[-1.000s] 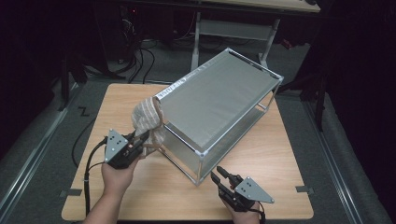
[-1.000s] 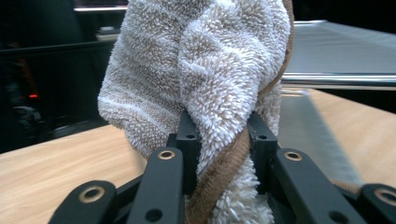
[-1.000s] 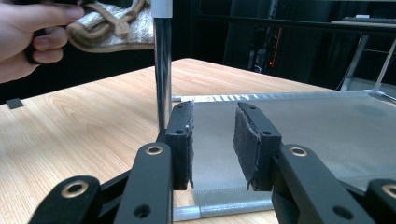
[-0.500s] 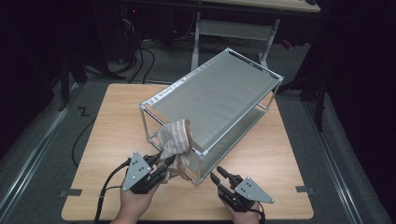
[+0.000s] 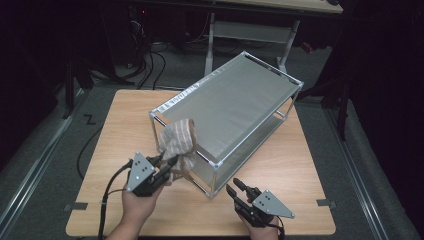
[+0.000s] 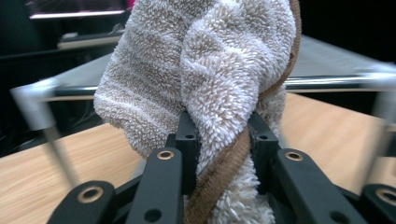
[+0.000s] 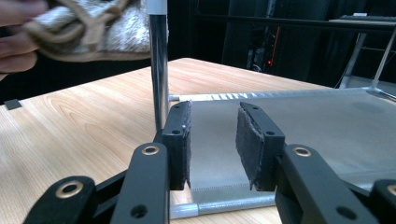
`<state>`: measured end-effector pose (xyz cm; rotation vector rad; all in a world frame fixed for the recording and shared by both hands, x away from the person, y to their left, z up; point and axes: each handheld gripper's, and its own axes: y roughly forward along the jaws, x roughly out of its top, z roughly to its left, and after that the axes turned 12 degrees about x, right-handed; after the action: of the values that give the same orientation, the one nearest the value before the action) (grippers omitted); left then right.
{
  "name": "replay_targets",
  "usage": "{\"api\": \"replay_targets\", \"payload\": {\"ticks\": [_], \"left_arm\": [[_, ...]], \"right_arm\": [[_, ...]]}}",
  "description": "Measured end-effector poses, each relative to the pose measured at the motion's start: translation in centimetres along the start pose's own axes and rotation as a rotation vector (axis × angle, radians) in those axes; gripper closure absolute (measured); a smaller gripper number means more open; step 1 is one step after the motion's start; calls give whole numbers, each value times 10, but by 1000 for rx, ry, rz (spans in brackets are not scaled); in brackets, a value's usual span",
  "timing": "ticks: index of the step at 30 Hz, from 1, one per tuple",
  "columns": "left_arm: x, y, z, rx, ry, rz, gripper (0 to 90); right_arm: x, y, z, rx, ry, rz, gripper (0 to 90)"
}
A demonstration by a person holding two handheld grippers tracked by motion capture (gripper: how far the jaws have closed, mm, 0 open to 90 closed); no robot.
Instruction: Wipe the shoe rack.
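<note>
The left tongs [image 5: 171, 164] are clenched on a bunched towel [image 5: 179, 141], raised above the tabletop [image 5: 120, 125] at the near-left corner of a two-tier rack [image 5: 240, 95]. In the left gripper view the towel [image 6: 201, 79] fills the gap between the two black jaws, which pinch a fold with its brown hem running between them. The right tongs [image 5: 239, 189] lie low near the rack's near corner post [image 7: 159, 65]; their jaws stand apart with nothing between the pads, as the right gripper view shows over the lower shelf [image 7: 327, 126].

Step in hand, as judged: carrying the towel to the rack, most likely to lay it on the grey top shelf. The towel hangs at the level of the top frame, just beside its near edge and partly over it; whether it touches the frame cannot be told.

Next move, as judged: bring the towel further over the top shelf, lower it, and release. The free right tongs could take a loose corner should spreading be wanted.

The towel is terry cloth, pale with faint beige stripes and a brown border, crumpled rather than folded, soft and limp.
</note>
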<state>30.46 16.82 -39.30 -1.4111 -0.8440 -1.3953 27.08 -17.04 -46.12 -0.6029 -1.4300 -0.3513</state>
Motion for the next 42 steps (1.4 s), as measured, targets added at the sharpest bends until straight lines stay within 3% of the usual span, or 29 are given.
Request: {"api": "replay_targets", "payload": {"ticks": [6, 12, 18, 21, 27, 33, 42], "left_arm": [[1, 17, 36, 100, -22, 27, 717], [-1, 28, 62, 177, -45, 53, 717], [-1, 33, 78, 229, -62, 61, 714], [0, 34, 81, 223, -60, 66, 713], [3, 27, 66, 157, -43, 47, 714], [4, 9, 30, 44, -10, 16, 713], [6, -15, -25, -131, 0, -24, 711]], "right_arm": [[0, -2, -1, -3, 6, -3, 657], [0, -3, -2, -7, 7, -7, 651], [0, -2, -2, -10, 6, -6, 633], [-1, -2, -2, -11, 5, -3, 629], [-1, -1, -2, -10, 8, 1, 624], [-2, 0, -1, -8, 10, 6, 610], [-2, 0, -1, -11, 10, 8, 596]]}}
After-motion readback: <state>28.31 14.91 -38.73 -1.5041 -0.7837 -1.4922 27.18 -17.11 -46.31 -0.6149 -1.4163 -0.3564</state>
